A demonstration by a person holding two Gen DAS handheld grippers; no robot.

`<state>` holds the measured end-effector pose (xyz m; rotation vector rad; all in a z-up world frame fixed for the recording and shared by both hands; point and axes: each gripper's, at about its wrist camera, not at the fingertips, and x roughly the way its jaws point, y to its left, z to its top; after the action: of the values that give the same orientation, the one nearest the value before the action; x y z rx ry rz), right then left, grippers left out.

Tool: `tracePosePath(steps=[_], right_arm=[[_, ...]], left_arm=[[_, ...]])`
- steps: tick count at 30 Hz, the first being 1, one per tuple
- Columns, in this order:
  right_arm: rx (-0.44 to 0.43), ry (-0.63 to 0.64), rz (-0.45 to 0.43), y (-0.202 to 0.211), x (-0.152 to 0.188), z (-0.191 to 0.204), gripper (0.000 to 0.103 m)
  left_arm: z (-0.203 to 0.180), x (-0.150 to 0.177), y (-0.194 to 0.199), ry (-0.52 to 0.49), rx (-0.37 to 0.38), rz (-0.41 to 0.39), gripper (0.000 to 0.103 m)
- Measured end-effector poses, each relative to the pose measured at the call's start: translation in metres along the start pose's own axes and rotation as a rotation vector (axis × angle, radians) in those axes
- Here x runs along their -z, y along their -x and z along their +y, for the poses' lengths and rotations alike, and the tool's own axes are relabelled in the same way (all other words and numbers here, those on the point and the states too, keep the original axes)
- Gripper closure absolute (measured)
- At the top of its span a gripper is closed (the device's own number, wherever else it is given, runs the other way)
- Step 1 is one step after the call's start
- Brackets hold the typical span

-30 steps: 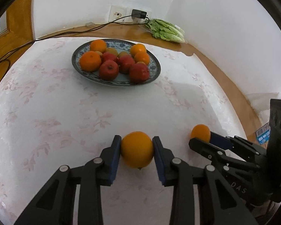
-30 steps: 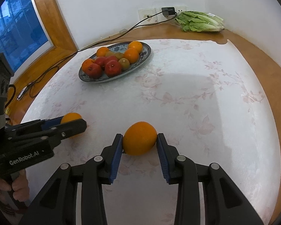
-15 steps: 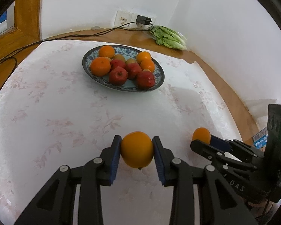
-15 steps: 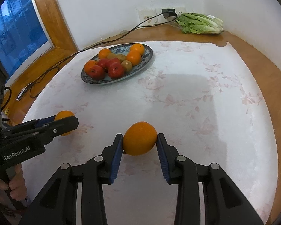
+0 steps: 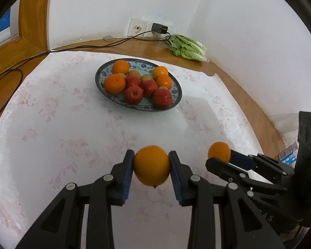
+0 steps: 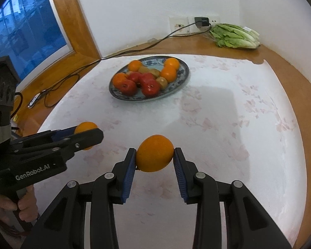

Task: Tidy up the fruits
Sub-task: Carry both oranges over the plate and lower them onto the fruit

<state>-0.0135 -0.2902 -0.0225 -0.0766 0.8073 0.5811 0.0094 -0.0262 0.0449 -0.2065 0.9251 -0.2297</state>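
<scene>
My left gripper (image 5: 151, 167) is shut on an orange (image 5: 151, 165) and holds it above the white tablecloth. My right gripper (image 6: 154, 158) is shut on a second orange (image 6: 155, 153), also off the cloth. Each gripper shows in the other's view: the right one (image 5: 221, 157) to the right, the left one (image 6: 87, 133) to the left. A blue patterned plate (image 5: 176, 90) at the far middle holds several oranges, red apples and kiwis; it also shows in the right wrist view (image 6: 183, 78).
A bunch of lettuce (image 5: 187, 47) lies on the wooden ledge by the wall corner. A charger (image 5: 159, 28) sits in a wall socket, its black cable (image 5: 72, 48) running left along the ledge. The white tablecloth (image 5: 62, 124) covers a round wooden table.
Both grippers have pulled back and lifted with their oranges, so the plate looks farther away and the view tilts up toward the wall. Grips have not changed.
</scene>
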Motion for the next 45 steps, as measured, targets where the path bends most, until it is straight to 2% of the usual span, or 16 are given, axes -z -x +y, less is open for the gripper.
tracePosePath(steps=[24, 38, 45], right_arm=[[-0.036, 0.089, -0.034, -0.017, -0.044, 0.02, 0.066], [0.031, 0.076, -0.042, -0.041, -0.077, -0.008, 0.066], [0.05, 0.075, -0.031, -0.06, -0.09, -0.019, 0.066]], left_arm=[[0.011, -0.042, -0.011, -0.008, -0.024, -0.022, 0.068], [0.002, -0.064, -0.041, -0.018, -0.032, -0.008, 0.068], [0.011, -0.065, -0.06, 0.006, -0.058, 0.01, 0.068]])
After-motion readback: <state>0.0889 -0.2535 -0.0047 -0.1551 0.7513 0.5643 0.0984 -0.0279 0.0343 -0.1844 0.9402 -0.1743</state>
